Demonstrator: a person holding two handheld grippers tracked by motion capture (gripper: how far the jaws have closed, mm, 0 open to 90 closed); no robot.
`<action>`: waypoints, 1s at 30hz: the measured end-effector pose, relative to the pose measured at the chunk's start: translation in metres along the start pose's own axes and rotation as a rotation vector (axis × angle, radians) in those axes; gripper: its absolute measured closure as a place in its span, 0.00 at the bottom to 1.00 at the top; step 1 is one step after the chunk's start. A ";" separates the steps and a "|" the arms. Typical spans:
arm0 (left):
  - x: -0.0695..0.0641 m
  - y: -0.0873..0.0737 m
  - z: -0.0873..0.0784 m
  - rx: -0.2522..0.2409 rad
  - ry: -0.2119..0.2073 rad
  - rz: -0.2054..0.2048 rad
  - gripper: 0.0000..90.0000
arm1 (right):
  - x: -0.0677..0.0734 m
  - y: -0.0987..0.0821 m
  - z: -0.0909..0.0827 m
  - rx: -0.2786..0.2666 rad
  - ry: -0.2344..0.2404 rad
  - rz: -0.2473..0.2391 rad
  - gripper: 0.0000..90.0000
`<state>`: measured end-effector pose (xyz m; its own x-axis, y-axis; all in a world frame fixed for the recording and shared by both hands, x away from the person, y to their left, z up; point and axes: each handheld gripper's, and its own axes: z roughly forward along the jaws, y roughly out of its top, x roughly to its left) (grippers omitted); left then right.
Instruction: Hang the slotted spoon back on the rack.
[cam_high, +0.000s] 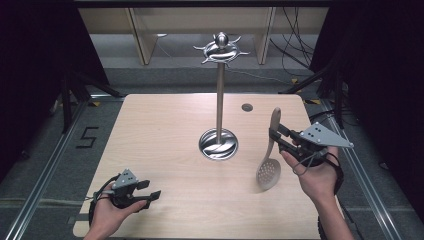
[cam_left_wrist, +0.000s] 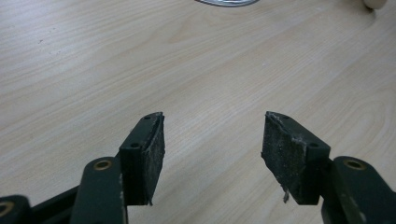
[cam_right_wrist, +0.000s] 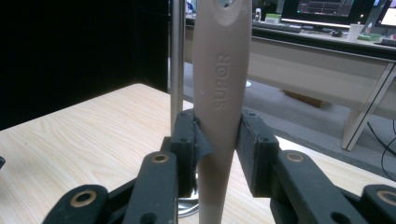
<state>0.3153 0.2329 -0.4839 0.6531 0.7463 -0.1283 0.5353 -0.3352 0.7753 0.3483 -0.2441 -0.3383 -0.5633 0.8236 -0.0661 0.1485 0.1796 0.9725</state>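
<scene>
Right tongs (cam_high: 278, 138) grip the skimmer (cam_high: 269, 169) by its handle, upright; left tongs (cam_high: 150, 190) idle, wide apart. Next move: hang it on the rack (cam_high: 220, 50) at twelve o'clock, likely by the handle hole.

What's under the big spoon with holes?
The spoon, held by its handle in the right gripper, hangs bowl-down over bare table. Whether the bowl touches the wood is unclear.

Each hand-held gripper (cam_high: 276, 138) is black with brass-ringed screw holes, worn grey pads (cam_left_wrist: 288, 154), a grey three-cornered top plate and black cables.
</scene>
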 end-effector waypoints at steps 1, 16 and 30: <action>0.000 0.000 0.000 0.000 0.000 -0.001 0.43 | 0.002 0.001 0.000 0.006 0.012 0.019 0.78; -0.002 -0.001 0.002 -0.017 0.002 -0.021 0.42 | 0.007 0.014 0.005 -0.013 0.011 0.021 0.78; -0.001 0.000 0.000 -0.004 0.002 0.000 0.43 | 0.012 0.023 0.013 -0.039 0.007 0.007 0.78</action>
<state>0.3149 0.2324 -0.4843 0.6518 0.7476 -0.1274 0.5334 -0.3325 0.7778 0.3556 -0.2235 -0.3191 -0.5680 0.8210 -0.0580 0.1207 0.1528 0.9809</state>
